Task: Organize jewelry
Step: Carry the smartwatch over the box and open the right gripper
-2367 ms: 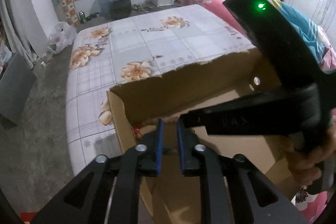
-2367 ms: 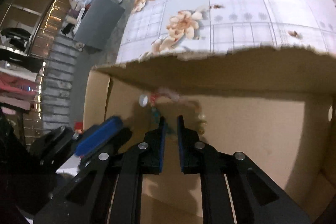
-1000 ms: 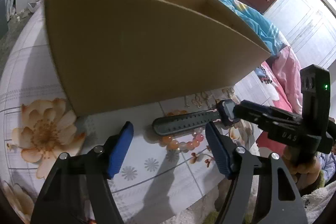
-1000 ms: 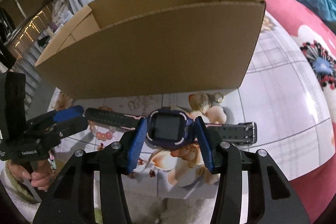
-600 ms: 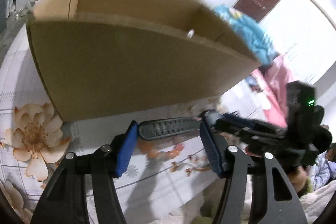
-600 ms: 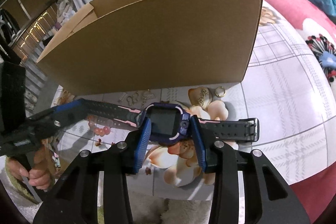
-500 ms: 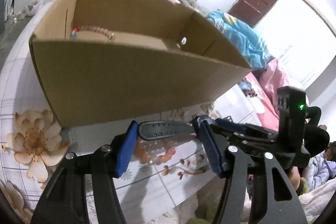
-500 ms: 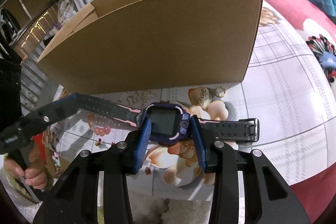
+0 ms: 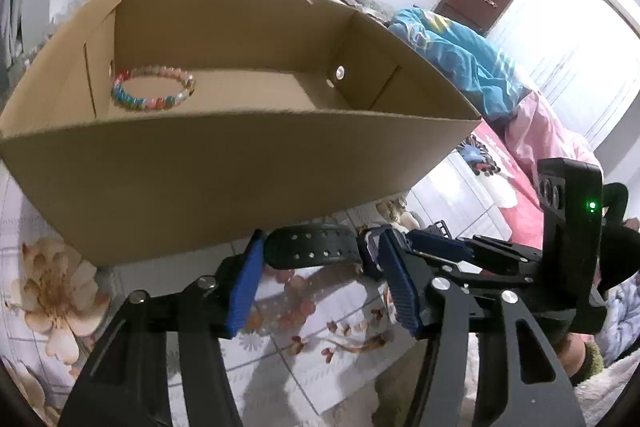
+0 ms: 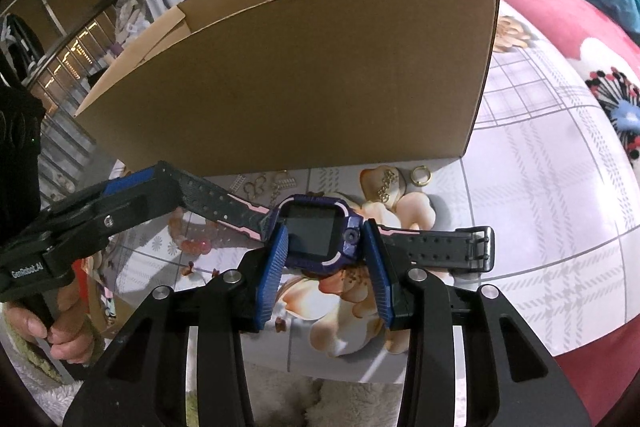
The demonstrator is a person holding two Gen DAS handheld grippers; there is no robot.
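Floral sheet [image 10: 540,187], watch [image 10: 320,231] near box wall [image 10: 300,75]

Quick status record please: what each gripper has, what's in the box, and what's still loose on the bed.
right gripper: shut on watch case
left gripper: jaws have just been closing around the holed strap
box: holds one bead bracelet
loose by box: ring, gold chain, small earrings, pink bead bracelet

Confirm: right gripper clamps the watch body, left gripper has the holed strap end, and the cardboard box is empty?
Not empty. The left wrist view shows a beaded bracelet on the floor of the cardboard box. The rest holds: right gripper clamps the watch body, and the left gripper has the holed strap end.
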